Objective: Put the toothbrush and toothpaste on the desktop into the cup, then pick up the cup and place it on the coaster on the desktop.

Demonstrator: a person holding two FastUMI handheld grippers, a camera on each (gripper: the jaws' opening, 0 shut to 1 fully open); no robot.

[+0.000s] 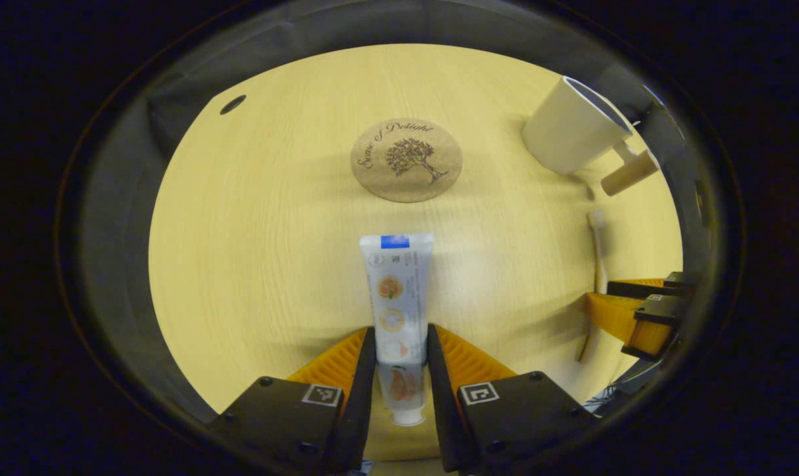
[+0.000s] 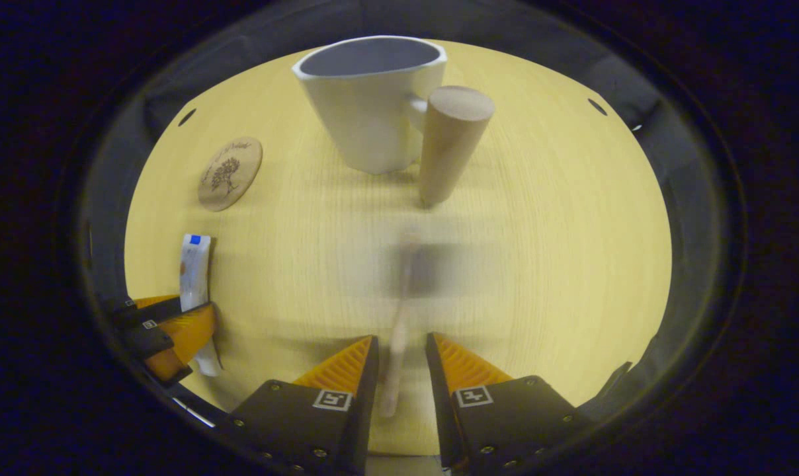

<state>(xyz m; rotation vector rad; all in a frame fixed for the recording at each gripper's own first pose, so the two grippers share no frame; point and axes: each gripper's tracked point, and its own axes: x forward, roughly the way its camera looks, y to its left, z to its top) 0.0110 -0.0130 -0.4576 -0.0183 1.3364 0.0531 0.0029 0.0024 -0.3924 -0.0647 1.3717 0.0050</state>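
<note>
Two risks stand out, one per gripper. In the left gripper view, the left gripper straddles the toothpaste near its cap end, fingers just beside the tube on either side; whether they press on it I cannot tell. The tube lies flat on the bench, pointing toward the coaster, with the cup well off to the right. Held so near one end, the tube may sag or swing when lifted, and then catch the cup rim.

In the right gripper view, the right gripper frames the toothbrush, which is blurred; contact cannot be judged. The thin handle could slip or twist between the fingers. The cup's wooden handle faces this gripper, so a careless approach may knock the cup.
</note>
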